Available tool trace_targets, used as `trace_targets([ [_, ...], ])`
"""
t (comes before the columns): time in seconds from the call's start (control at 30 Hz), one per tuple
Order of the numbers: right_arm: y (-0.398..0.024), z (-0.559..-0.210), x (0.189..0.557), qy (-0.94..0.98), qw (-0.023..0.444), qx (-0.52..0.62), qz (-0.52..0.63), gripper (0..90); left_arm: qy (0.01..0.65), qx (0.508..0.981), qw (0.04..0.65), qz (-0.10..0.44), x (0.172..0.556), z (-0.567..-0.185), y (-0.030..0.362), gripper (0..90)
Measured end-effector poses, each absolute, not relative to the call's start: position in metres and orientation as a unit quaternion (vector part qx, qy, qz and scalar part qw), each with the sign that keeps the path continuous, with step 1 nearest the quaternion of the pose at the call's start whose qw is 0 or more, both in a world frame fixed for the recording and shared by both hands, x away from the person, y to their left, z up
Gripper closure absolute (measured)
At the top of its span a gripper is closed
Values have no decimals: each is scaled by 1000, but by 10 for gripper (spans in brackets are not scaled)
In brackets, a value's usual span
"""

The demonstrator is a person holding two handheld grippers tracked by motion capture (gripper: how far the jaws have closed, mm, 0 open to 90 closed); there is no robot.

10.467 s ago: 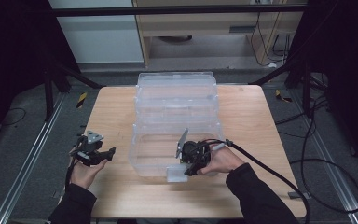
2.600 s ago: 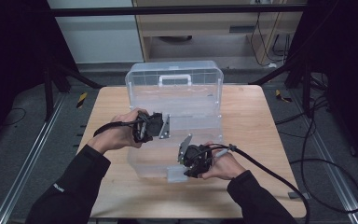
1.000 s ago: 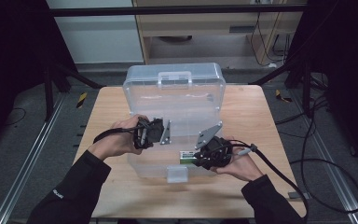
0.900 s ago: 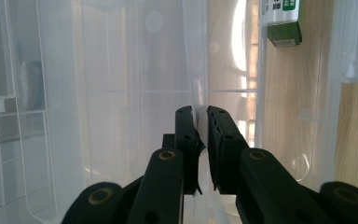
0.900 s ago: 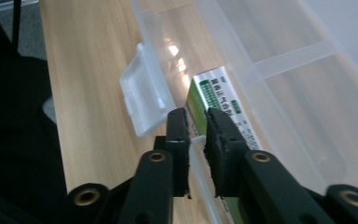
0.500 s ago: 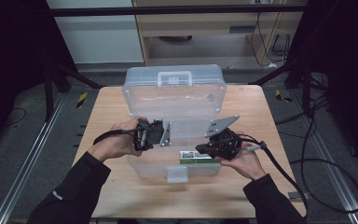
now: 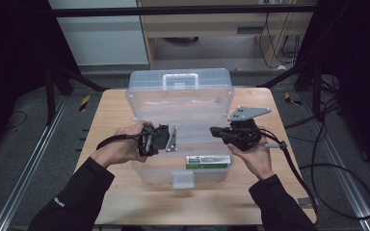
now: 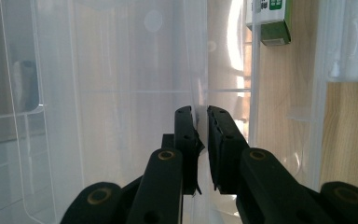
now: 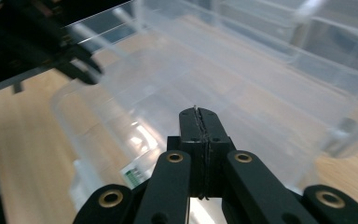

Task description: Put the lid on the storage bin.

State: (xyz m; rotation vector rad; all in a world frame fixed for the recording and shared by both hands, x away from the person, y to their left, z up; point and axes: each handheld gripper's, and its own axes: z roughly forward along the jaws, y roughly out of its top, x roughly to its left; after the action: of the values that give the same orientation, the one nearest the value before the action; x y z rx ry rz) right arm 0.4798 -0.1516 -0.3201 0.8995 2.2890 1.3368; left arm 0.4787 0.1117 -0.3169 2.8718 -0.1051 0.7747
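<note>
A clear plastic storage box (image 7: 180,175) stands on the wooden table with its lid (image 7: 180,96) propped upright at the back. My left gripper (image 7: 167,140) reaches in from the box's left side. In the left gripper view it (image 8: 201,116) is shut on a thin clear wall (image 8: 199,70) inside the box. A small green and white carton (image 7: 208,161) lies in the front of the box (image 8: 268,18) (image 9: 135,176). My right gripper (image 7: 214,130) hovers over the box's right half, its jaws (image 9: 198,114) shut together with nothing between them.
The box's front latch (image 7: 183,179) hangs over the table (image 7: 125,202). Cables (image 7: 337,168) trail off the table's right side onto the floor. A yellow and black object (image 7: 84,102) lies on the floor at left, and a cabinet stands behind the table.
My right gripper has drawn back from the green carton, rising and moving right and rearward. The carton stays in the box's front. The left gripper has kept still.
</note>
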Motion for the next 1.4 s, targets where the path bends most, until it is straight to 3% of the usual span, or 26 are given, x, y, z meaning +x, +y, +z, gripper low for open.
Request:
trace_targets([
  [0.47, -183, -331, 501, 756, 192, 398, 483, 900, -34, 963, 80, 256, 478, -317, 111, 821],
  [1.4, -189, -325, 519, 737, 202, 416, 492, 900, -33, 966, 67, 246, 474, -321, 108, 820],
])
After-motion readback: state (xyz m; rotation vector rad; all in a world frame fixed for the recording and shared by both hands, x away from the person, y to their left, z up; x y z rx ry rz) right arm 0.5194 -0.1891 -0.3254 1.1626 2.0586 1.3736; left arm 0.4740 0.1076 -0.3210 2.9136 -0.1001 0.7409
